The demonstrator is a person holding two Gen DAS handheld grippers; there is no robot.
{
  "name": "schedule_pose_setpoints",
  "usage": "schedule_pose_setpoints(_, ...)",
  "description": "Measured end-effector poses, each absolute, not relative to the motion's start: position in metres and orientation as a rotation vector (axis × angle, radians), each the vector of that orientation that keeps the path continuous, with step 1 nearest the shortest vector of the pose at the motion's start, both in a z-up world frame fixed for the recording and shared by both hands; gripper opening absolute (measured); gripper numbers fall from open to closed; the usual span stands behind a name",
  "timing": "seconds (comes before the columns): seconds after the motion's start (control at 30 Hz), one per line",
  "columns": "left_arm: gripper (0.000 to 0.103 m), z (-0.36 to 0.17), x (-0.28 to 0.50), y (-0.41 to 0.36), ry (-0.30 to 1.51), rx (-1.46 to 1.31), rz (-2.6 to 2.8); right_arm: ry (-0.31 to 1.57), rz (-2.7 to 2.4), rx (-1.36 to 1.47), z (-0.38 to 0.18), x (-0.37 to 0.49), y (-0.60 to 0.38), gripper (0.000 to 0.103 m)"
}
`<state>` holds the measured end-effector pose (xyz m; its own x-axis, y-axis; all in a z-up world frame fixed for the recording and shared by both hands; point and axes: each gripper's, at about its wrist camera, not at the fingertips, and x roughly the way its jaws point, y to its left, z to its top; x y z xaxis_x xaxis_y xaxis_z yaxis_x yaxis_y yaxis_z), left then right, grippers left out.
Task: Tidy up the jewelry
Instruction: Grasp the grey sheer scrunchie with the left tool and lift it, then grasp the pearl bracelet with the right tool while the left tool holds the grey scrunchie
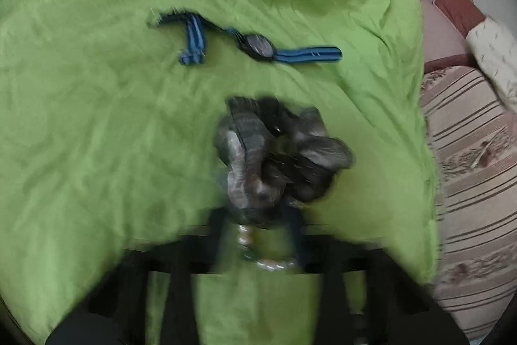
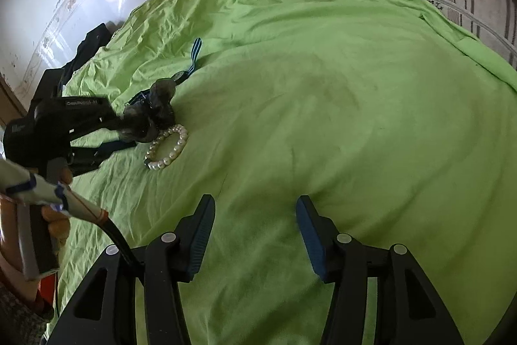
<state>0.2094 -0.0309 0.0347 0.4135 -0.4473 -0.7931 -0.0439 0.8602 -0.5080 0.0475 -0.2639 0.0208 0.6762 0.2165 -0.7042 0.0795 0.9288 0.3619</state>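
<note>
A wrinkled green sheet (image 2: 339,92) covers the bed and carries all the jewelry. The left tongs (image 2: 142,131) reach in from the left of the right wrist view and hold a dark grey fabric scrunchie (image 2: 155,112) at their tips. In the left wrist view the same scrunchie (image 1: 278,154) sits blurred just ahead of the fingers, so the left tongs (image 1: 265,222) are closed on it.

A pearl bracelet (image 2: 168,147) lies flat on the sheet, touching the near side of the scrunchie; in the left wrist view the pearls (image 1: 268,257) show between the fingers, below the scrunchie. A watch with a blue strap (image 1: 255,46) lies stretched out farther away on the sheet, apart from the scrunchie; in the right wrist view the watch (image 2: 190,63) lies just beyond the scrunchie.

The right tongs (image 2: 255,231) stand wide apart over bare sheet, gripping nothing, well apart from the jewelry. A striped floral cushion (image 1: 471,177) lies right of the sheet.
</note>
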Motion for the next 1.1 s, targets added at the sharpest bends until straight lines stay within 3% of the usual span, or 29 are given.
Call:
schedule_pose_setpoints(0.23, 0.007, 0.109, 0.158, -0.026, 0.941, -0.203, -0.227, 0.839, 0.079, 0.369, 0.019, 0.049, -0.262, 0.058)
schedule_pose_setpoints(0.37, 0.007, 0.143, 0.111, -0.028, 0.797, 0.197, -0.035, 0.84, 0.077, 0.355, 0.019, 0.05, -0.261, 0.059)
schedule_pose_setpoints(0.5, 0.009, 0.102, 0.074, -0.049, 0.767, 0.603, 0.094, 0.842, 0.078, 0.348, 0.017, 0.05, -0.26, 0.061)
schedule_pose_setpoints(0.57, 0.013, 0.073, 0.058, -0.053, 0.847, 0.65, 0.024, 0.841, 0.08, 0.346, 0.016, 0.05, -0.26, 0.062)
schedule_pose_setpoints(0.73, 0.015, 0.059, 0.014, -0.03, 0.961, 0.456, -0.086, 0.833, 0.086, 0.342, 0.015, 0.049, -0.259, 0.064)
schedule_pose_setpoints(0.9, 0.052, 0.095, -0.013, 0.037, 0.935, 0.094, -0.114, 0.833, 0.094, 0.341, 0.015, 0.046, -0.258, 0.067)
schedule_pose_setpoints(1.1, 0.054, 0.094, 0.0, 0.078, 0.957, -0.126, -0.129, 0.853, 0.146, 0.302, 0.047, 0.047, -0.242, 0.067)
